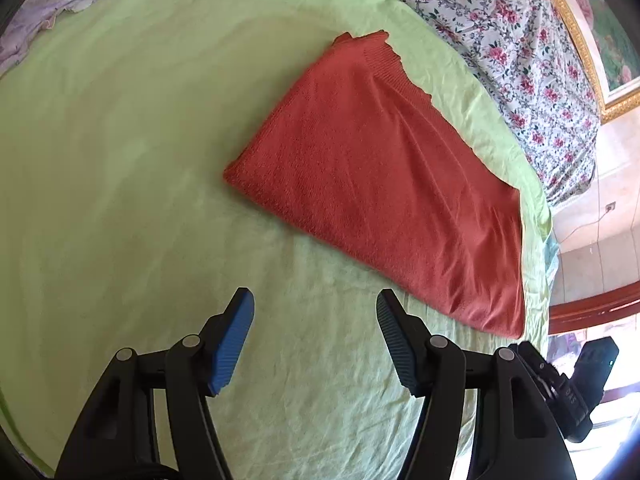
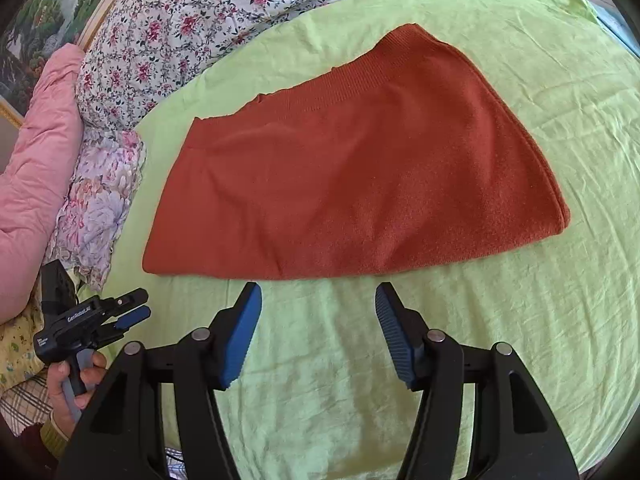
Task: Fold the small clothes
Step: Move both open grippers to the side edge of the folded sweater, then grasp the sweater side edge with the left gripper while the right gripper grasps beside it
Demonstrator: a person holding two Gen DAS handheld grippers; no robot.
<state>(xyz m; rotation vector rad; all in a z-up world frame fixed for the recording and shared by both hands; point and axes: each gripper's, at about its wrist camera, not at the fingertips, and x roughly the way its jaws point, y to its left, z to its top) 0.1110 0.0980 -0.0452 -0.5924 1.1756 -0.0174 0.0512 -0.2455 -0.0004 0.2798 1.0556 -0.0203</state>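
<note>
- The rust-red knit garment (image 2: pixel 352 168) lies folded flat on the lime-green sheet (image 2: pixel 520 320), and that garment is our landmark for everything else.
- Its ribbed hem band runs along the far edge, toward the bedding; the thick folded edge sits on its right end in the right wrist view.
- Beyond the garment's far edge, the floral quilt (image 2: pixel 192 12) is bunched along the sheet's border, just beside it but not on it.
- To the garment's left in the right wrist view, a pink padded cover (image 2: pixel 36 168) and a pale lilac flowered cloth (image 2: pixel 100 192) are heaped at the sheet's edge, close to the corner yet clear of it.
- Past the quilt, a gilt-framed picture (image 1: pixel 592 36) leans at the wall.
- Nothing lies on top of the garment; the sheet on its near side is bare, only wrinkled.
- Right gripper (image 2: pixel 318 294) hangs just short of the garment's near edge, jaws parted, nothing between the blue pads (image 2: pixel 240 340).
- Left gripper (image 1: pixel 314 300) is near the garment's near corner, jaws spread wide and empty over green sheet.
- A hand (image 2: pixel 68 388) grips the left gripper's handle, well left of the garment.
- No containers in sight.
</note>
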